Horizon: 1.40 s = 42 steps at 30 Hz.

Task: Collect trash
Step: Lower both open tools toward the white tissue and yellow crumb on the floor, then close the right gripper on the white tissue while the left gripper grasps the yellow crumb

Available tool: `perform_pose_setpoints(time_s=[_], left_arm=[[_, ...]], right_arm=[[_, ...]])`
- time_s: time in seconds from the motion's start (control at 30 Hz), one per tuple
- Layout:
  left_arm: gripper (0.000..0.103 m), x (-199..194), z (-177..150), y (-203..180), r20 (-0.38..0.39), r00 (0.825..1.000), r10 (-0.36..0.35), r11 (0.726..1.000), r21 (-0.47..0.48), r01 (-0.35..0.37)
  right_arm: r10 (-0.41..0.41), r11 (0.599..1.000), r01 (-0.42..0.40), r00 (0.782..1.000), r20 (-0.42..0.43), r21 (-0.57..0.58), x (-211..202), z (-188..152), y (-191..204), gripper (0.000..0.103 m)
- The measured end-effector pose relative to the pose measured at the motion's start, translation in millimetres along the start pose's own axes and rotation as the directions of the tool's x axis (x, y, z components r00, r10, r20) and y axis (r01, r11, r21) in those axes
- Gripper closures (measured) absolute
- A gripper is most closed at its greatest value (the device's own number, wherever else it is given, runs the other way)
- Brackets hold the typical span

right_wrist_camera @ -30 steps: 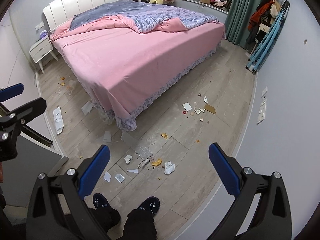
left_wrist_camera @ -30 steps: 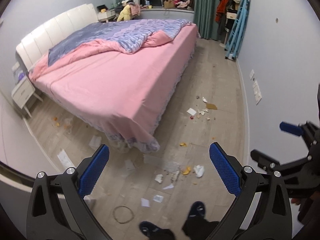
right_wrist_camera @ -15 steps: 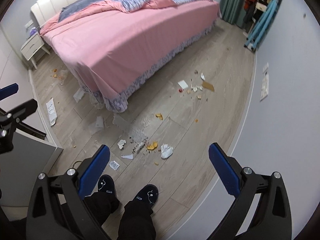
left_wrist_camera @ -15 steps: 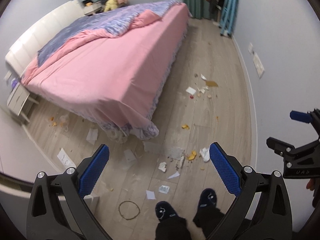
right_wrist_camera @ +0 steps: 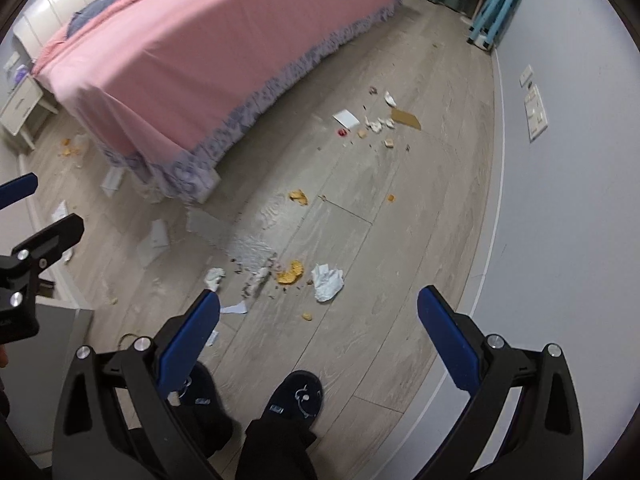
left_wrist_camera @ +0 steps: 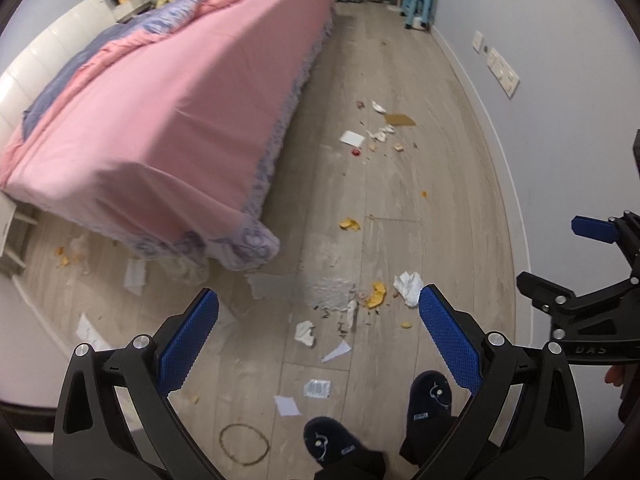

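Note:
Trash lies scattered on the wooden floor beside the bed. A crumpled white tissue lies next to an orange peel, with a smaller tissue wad and paper scraps nearby. Farther off sit a white card and a brown cardboard piece. My left gripper is open, high above the floor, nothing between its fingers. My right gripper is open too, also empty.
A pink bed fills the left side, with more papers and peel at its foot. The wall runs along the right. A person's dark slippers stand below the grippers. A thin ring lies on the floor.
Both grippers have tilted down and moved forward, so the floor trash looks nearer and the bed's far end has slid out of view. Both jaws stay open.

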<state>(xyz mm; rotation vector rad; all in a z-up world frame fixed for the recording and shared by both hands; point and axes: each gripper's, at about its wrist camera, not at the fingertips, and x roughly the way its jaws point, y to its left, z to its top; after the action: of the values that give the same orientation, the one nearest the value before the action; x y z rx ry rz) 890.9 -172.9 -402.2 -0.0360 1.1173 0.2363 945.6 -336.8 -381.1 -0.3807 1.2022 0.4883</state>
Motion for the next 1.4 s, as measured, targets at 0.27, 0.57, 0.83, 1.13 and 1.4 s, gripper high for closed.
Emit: perform_pose_setpoints(time_s=[0.27,0.57,0.83,1.13,1.4], left_arm=[[0.006,110,-17,-32,0.014,0.997,-0.08,0.99,0.122,0.077],[0.006,248,-39,-56,-0.021,0.986,-0.165,0.967,0.194,0.166],[0.006,360,-67,-75,-0.084,0.973,-0.217,0.87,0.435,0.231],[0.006,418,-96,-93,-0.077,0.951,-0.301,0.774,0.563,0.291],[0.006,436,-112,-103,-0.062,0.943,-0.326,0.754,0.585,0.3]], right_arm=[[-0.003,1.0,0.003,1.0,0.007,-0.017,103,-17,-11,0.007],[0.021,0.997,-0.02,1.0,0.007,-0.077,232,-42,-23,0.007],[0.052,0.993,-0.051,0.999,0.005,-0.107,332,-56,-32,0.007],[0.093,0.99,-0.091,0.995,0.019,-0.108,400,-76,-27,0.007],[0.102,0.992,-0.101,0.995,0.012,-0.073,425,-80,-28,0.007]])
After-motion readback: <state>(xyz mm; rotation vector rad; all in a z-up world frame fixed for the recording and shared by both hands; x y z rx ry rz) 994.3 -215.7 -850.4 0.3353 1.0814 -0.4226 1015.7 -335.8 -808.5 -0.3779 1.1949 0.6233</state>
